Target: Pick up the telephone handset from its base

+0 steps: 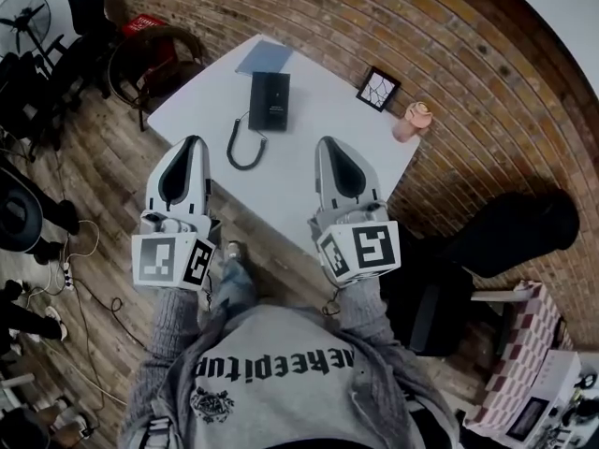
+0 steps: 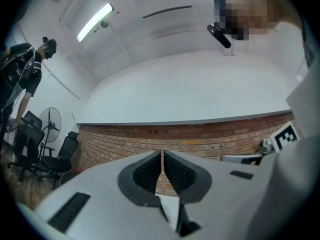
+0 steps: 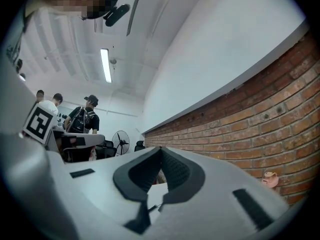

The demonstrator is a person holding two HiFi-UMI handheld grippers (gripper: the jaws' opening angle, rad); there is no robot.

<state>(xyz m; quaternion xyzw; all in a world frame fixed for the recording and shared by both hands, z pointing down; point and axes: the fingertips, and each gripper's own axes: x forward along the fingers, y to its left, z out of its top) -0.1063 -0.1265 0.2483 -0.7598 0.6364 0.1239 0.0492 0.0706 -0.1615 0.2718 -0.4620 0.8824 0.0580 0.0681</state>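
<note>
**Phone sits ahead, between two closed grippers**

The black telephone [image 1: 270, 101] lies on the white table [image 1: 309, 181], well apart from both tools. In the head view its long axis runs roughly from 12 to 6 o'clock. The handset and base read as one dark block, so I cannot separate them at this size. The curly cord [image 1: 240, 145] loops out at the phone's 7 o'clock corner, toward the left side.

From the left gripper [image 1: 194, 141] the phone is at about 2 o'clock. From the right gripper [image 1: 328, 142] it is at about 10 o'clock, and that one looks slightly nearer. Both have their jaws pressed together with nothing between them, as each gripper view shows. Both also point up at the brick wall, not down at the phone.

My judgement is that either tool must open, tip downward, and straddle the handset across its narrow width.
</note>
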